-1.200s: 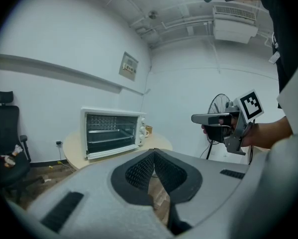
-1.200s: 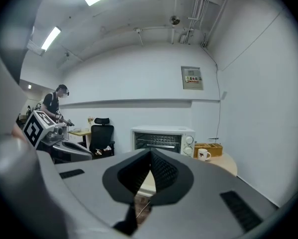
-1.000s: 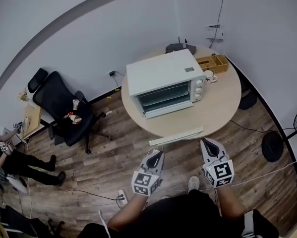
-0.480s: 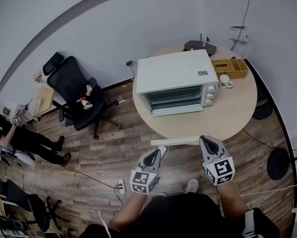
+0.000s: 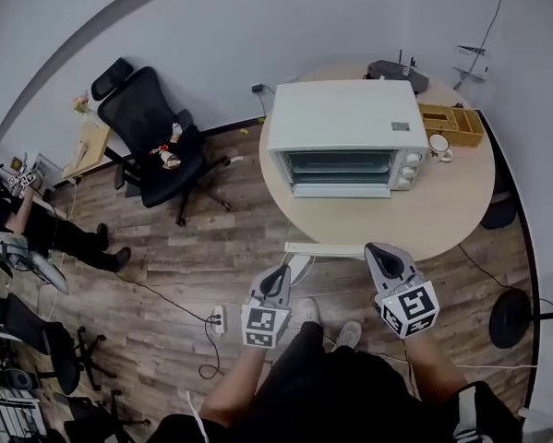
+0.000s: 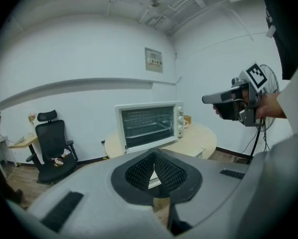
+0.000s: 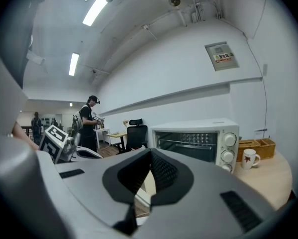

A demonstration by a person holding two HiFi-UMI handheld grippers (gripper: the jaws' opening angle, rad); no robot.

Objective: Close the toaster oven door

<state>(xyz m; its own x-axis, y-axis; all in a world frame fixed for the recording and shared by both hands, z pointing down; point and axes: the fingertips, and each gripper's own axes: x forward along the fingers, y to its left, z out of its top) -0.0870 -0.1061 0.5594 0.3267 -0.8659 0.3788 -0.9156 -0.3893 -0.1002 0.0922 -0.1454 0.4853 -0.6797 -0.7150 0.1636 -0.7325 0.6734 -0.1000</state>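
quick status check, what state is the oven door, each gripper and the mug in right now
toaster oven door, open, folded down
left gripper, shut, empty
right gripper, shut, empty
mug, upright on the round table

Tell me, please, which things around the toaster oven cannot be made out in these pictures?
Left gripper view: print on the wall panel is too small to read.
Right gripper view: the wall of the wooden box hides its contents.
Head view: the dark device behind the toaster oven and the markings on its dials are too small to tell.
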